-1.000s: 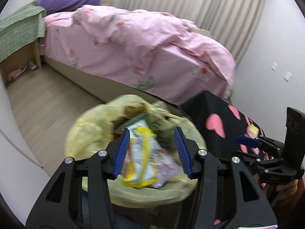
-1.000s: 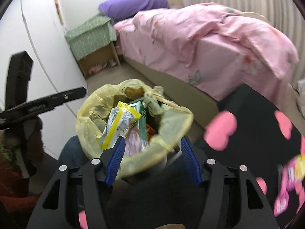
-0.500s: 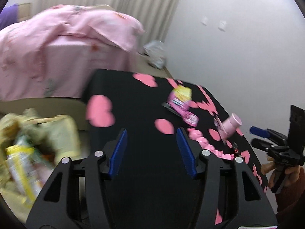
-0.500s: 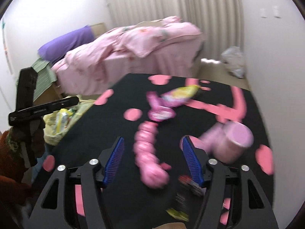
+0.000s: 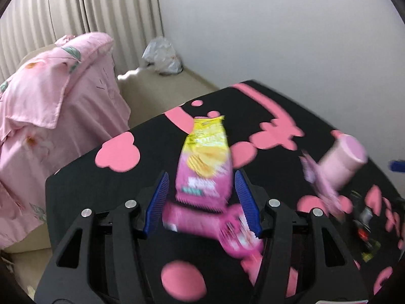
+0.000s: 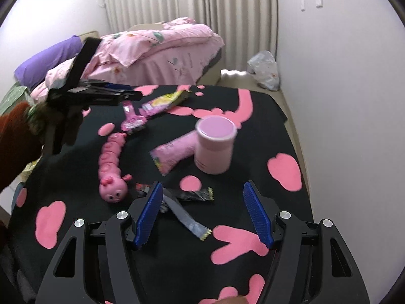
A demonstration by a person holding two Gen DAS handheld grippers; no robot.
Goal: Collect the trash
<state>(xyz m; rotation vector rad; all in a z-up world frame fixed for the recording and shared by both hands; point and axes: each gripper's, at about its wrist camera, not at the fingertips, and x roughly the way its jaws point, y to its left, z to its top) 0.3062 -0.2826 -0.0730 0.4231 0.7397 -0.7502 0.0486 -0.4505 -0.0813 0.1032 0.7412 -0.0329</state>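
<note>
Pink-and-yellow chip packet lies flat near the desk's far-left corner, framed by the left gripper's wide-open fingers: lower squarely, then pinch its crimped near end.

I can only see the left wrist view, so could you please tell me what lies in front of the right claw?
Observer: Two black wrappers lie overlapping on the tablecloth, just ahead of the open, empty right claw.
Operator: Thank you. Is anything there that is not trash?
Observer: Yes, a pink caterpillar toy lies left of those wrappers, its head toward the claw.
Operator: And the blurred pink canister on my right, is it upright?
Observer: It is. The pink canister stands upright, with a pink packet lying against its left side.
</note>
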